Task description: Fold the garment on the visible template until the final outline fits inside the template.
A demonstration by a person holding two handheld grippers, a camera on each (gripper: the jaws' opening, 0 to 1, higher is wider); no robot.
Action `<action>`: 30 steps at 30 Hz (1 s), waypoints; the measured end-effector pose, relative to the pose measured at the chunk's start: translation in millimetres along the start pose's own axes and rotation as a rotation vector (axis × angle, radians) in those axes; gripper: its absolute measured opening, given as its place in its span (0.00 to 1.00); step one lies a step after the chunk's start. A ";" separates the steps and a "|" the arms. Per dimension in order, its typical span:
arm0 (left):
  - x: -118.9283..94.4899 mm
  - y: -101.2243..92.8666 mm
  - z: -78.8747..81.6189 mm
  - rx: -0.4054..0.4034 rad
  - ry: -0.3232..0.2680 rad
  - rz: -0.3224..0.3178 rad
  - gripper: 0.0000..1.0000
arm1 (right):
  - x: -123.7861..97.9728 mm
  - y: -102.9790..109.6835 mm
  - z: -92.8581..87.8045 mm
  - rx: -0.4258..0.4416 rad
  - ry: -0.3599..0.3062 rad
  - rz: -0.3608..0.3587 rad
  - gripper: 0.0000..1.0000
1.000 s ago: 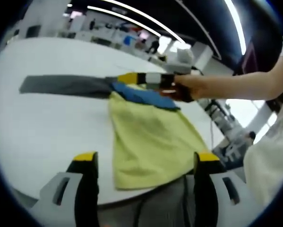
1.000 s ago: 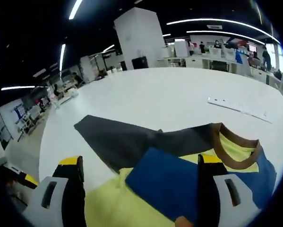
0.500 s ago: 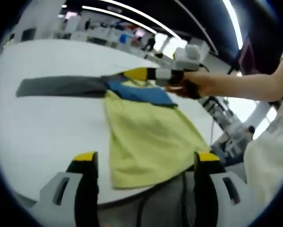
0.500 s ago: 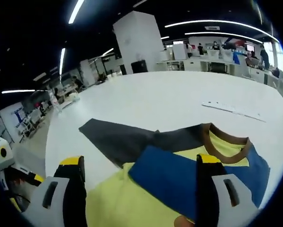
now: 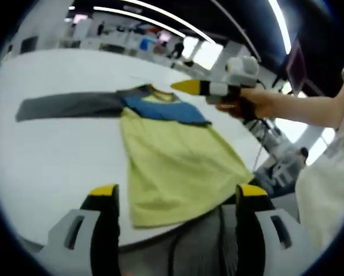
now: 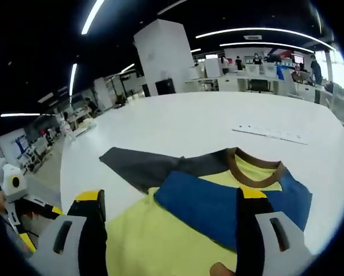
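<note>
Compared with a second ago: right tool [image 5: 186, 87] lifted clear of the garment [image 5: 172, 161], now hovering above and to the right of the collar instead of resting at it; blue folded sleeve [image 6: 217, 210] released and lying flat across the chest. From the right gripper view, the garment sits lower and farther from the tool's [image 6: 166, 230] jaws than before.

Left tool [image 5: 174, 215]: jaws spread wide, holding nothing, hanging over the near table [image 5: 51, 155] edge with the yellow hem between and just beyond them. Right tool: jaws apart and empty, above the yellow body.

Garment flat on the white table, brown collar [image 6: 253, 165] at the far end, grey sleeve [image 5: 68, 105] stretched out to the left, blue sleeve folded over the upper chest.
</note>
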State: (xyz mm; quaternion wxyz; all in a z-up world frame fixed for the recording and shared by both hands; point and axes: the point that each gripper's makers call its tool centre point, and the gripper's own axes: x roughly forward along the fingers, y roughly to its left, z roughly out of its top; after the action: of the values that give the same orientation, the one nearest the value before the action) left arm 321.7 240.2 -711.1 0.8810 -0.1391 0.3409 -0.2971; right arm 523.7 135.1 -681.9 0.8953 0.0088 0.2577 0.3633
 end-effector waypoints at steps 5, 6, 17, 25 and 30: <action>1.1 -3.3 -2.2 0.012 0.012 -0.013 0.80 | -27.2 3.8 5.5 0.027 -0.032 -0.009 0.94; 1.4 -3.7 -2.6 0.014 0.015 -0.014 0.80 | -33.4 2.4 7.2 0.029 -0.040 -0.015 0.94; 3.5 -2.3 -0.9 0.022 0.023 -0.024 0.80 | -80.3 0.5 12.8 0.049 -0.085 -0.050 0.94; 8.5 -0.3 7.8 0.038 0.032 -0.028 0.80 | -117.4 8.5 -4.5 0.086 -0.075 -0.070 0.92; 11.5 1.1 17.3 0.049 0.028 -0.027 0.80 | -139.0 14.6 -15.4 0.119 -0.079 -0.087 0.93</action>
State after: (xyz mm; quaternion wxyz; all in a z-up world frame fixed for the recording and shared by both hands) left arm 340.8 234.7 -705.1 0.8751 -0.1180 0.3440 -0.3193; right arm 423.2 52.1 -628.9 0.9175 0.0650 0.2435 0.3077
